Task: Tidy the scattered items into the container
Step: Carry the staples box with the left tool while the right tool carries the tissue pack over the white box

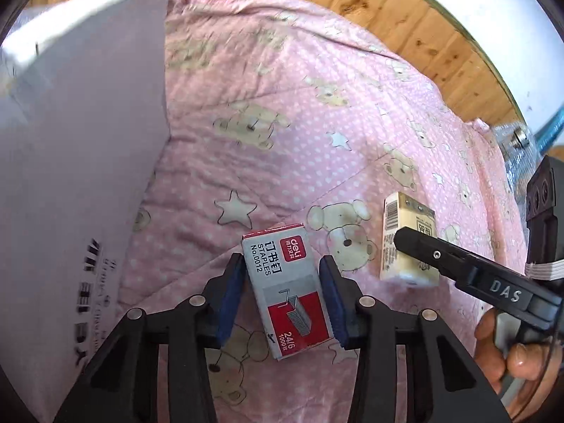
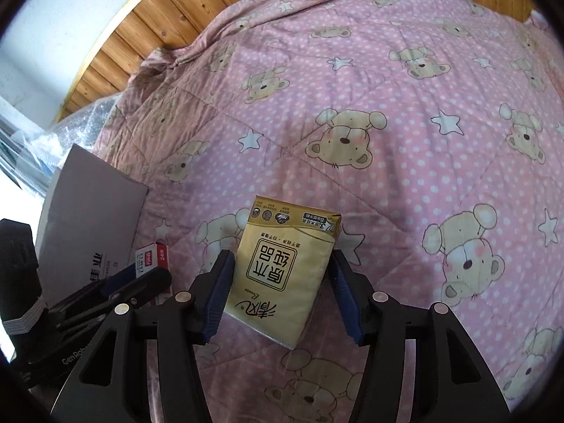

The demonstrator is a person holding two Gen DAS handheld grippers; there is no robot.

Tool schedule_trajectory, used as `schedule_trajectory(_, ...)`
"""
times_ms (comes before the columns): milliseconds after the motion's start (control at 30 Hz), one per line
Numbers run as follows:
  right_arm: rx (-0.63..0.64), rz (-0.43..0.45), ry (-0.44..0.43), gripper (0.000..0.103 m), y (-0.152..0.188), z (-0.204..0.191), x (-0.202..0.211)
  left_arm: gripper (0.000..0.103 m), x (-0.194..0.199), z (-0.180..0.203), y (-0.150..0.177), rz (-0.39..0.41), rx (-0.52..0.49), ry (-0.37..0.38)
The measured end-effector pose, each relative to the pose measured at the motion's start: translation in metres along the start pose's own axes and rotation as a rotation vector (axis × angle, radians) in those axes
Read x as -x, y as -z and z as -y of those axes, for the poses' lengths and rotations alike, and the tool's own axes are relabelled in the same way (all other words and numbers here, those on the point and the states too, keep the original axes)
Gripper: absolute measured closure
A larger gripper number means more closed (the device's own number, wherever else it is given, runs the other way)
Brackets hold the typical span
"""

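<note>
The staples box [image 1: 287, 290] is small and stiff cardboard, dense for its size; take it on its two long sides. It lies on the pink quilt [image 1: 282, 105], right of the grey container [image 1: 77, 141], between the fingers of your left gripper [image 1: 287, 298], which is open, with the pads just beside the box. The tissue pack [image 2: 282, 275] is soft, light and a bit slippery, so squeeze it mid-body. It lies right of the staples box, between the spread fingers of your right gripper [image 2: 282, 292], not yet clamped.
</note>
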State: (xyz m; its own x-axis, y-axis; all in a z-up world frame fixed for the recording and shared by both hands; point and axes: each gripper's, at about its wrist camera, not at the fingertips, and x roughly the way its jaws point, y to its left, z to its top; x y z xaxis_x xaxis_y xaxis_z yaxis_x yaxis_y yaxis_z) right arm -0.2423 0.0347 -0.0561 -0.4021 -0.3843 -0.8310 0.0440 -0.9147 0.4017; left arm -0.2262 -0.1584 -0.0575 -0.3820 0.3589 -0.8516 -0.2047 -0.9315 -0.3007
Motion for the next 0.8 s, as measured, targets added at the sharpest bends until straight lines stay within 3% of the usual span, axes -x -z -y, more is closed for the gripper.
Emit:
schedule_trajectory(367, -0.015, 0.006, -0.048, 0.046, 0.020, -0.001, 0.021, 0.058, 0.029, 0.011, 0.007, 0.009, -0.017, 0.056)
schedule_trajectory(800, 0.013, 0.030, -0.073, 0.046, 0.036, -0.016, 0.047, 0.058, 0.049, 0.027, 0.019, 0.003, -0.052, -0.015)
